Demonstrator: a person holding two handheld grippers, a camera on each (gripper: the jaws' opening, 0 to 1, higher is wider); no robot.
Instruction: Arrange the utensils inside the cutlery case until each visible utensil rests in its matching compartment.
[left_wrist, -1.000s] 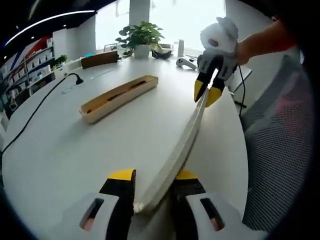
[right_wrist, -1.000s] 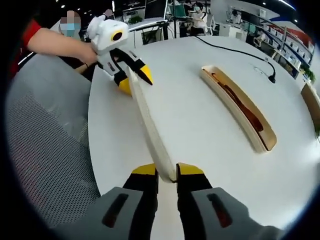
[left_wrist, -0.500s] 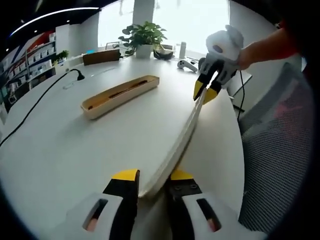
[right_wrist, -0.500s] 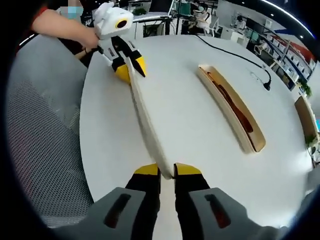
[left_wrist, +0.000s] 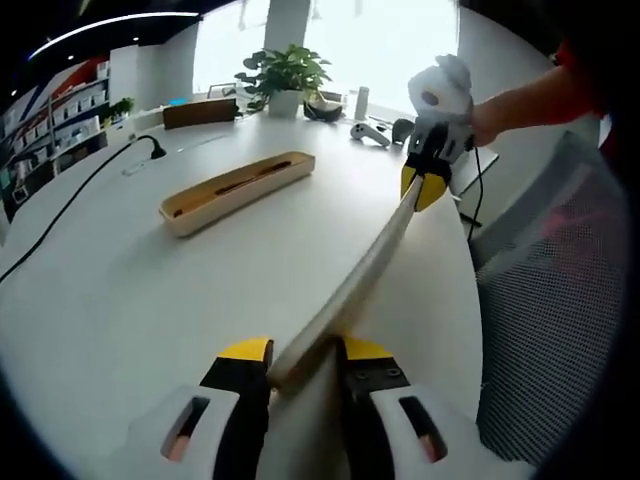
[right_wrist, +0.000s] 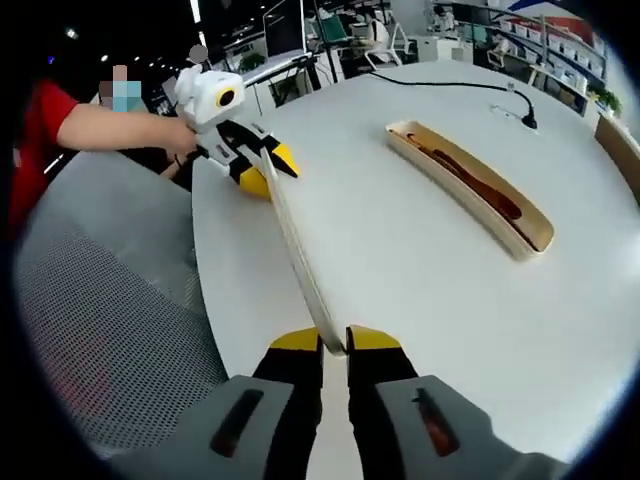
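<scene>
Round white desk (left_wrist: 120, 300) carrying a black power cable (left_wrist: 70, 215), a potted green plant in a white pot (left_wrist: 283, 80) and a white handheld controller (left_wrist: 368, 133) at its far edge, with a grey mesh chair (right_wrist: 110, 330) alongside.

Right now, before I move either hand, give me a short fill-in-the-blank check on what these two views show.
1. Each end of the long lid is pinched by a ____.
2. The open case on the white table holds dark ____.
3. A black ____ runs across the table beyond the case.
4. Beside the table edge stands a grey mesh ____.

Missing words: gripper; utensils; cable; chair
</scene>
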